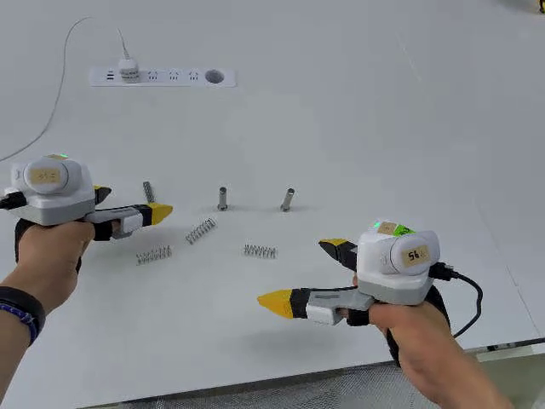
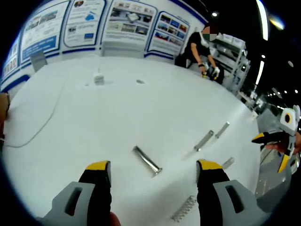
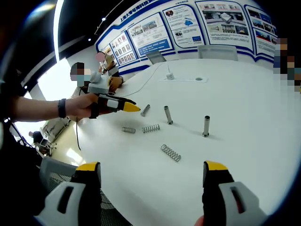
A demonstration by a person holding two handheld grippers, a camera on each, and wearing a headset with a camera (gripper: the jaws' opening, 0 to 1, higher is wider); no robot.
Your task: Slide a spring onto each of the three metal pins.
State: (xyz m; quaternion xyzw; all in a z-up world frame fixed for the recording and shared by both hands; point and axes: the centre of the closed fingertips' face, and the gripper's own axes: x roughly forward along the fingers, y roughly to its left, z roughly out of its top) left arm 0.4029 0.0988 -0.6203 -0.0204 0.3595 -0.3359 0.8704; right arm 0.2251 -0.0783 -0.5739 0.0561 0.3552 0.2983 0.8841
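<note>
Left gripper (image 2: 153,165): released; jaws spread wide with nothing between the pads; held in a hand above the white table (image 1: 358,128); tips aimed along the row of pins
Left pin (image 2: 146,159): just ahead of the left gripper's tips, in line with the gap between its jaws; touches neither jaw; bare metal
Middle pin (image 1: 222,198): farther ahead of the left gripper, past the left pin; upright on its flanged base; bare
Right pin (image 1: 288,199): farthest from the left gripper, ahead of the right gripper and off to one side of its jaw gap; upright; bare
Right gripper (image 3: 151,166): released; yellow-tipped jaws far apart and empty; held low over the near part of the table, well apart from the left gripper
Right spring (image 3: 170,152): lies flat, the closest thing ahead of the right gripper, roughly in line with its jaw gap; clear of both jaws
Middle spring (image 1: 201,230): lies flat and aslant between the two grippers, nearer the left gripper's tip; near the foot of the middle pin
Left spring (image 1: 154,255): flat on the table, near the left gripper's forward tip, off to the side of its jaws; apart from the left pin
Power strip (image 1: 162,77): far beyond both grippers; a white plug and its cable (image 1: 60,94) sit at one end
</note>
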